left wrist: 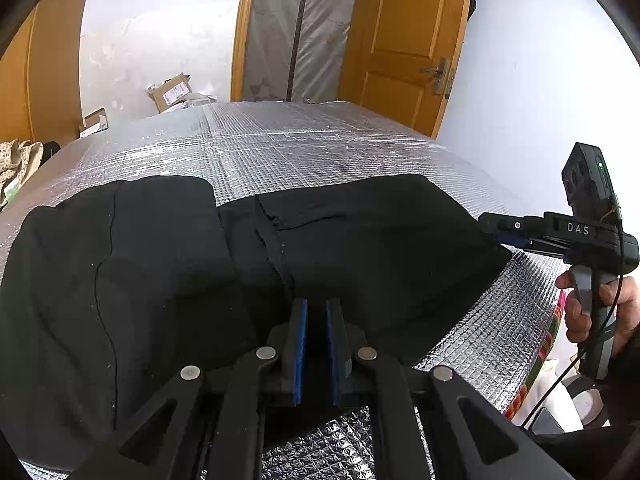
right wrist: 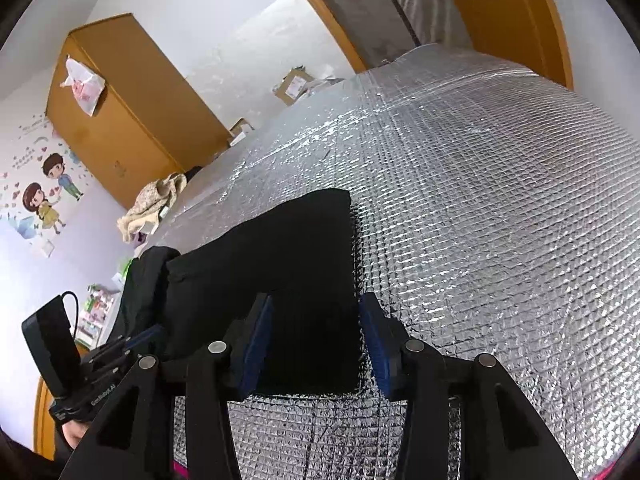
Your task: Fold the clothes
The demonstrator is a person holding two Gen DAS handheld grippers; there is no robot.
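A black garment (left wrist: 168, 280) lies spread on the silver foil-covered surface (left wrist: 288, 144); it also shows in the right wrist view (right wrist: 288, 256). My left gripper (left wrist: 317, 308) sits at the garment's near edge, blue pads close together with a narrow gap, and I cannot see cloth between them. My right gripper (right wrist: 316, 312) is open, its jaws straddling the garment's right corner. In the left wrist view the right gripper (left wrist: 492, 228) is at the garment's right edge. The left gripper (right wrist: 146, 338) shows in the right wrist view at the garment's left.
A wooden door (left wrist: 404, 40) and a foil curtain (left wrist: 296, 28) stand behind the surface. Cardboard boxes (left wrist: 170, 92) lie at the back left. A beige cloth (right wrist: 154, 200) sits by a wooden wardrobe (right wrist: 124, 108). The foil surface extends far and right.
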